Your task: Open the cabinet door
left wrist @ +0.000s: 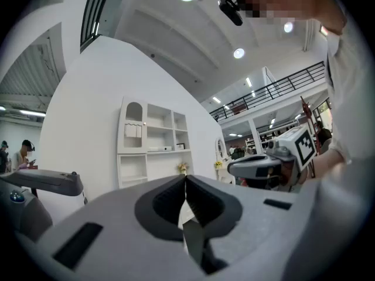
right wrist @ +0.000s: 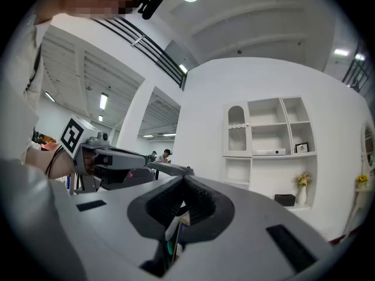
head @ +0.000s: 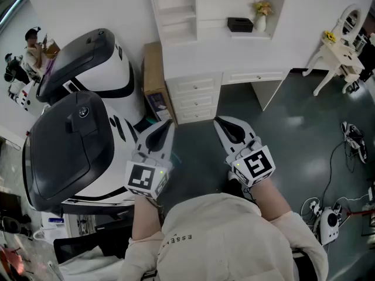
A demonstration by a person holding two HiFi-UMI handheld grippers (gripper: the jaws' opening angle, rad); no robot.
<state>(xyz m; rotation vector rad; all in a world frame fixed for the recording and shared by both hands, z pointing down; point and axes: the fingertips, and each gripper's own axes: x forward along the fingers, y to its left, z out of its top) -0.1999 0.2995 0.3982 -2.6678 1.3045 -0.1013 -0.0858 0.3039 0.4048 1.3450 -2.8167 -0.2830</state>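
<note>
A white cabinet unit with open shelves, drawers and a desk opening stands against the wall ahead. Its small arched door sits at the upper left of the shelves and looks closed; the right gripper view also shows this arched door. My left gripper and right gripper are held level side by side, well short of the cabinet and pointing towards it. Both are shut with nothing between the jaws. The left gripper's jaws meet at the tip, and so do the right gripper's.
Two big white-and-black machines crowd the left side. A wooden panel leans beside the drawers. A black box and a flower vase sit on a shelf. A white vanity table stands right; cables and devices lie on the floor.
</note>
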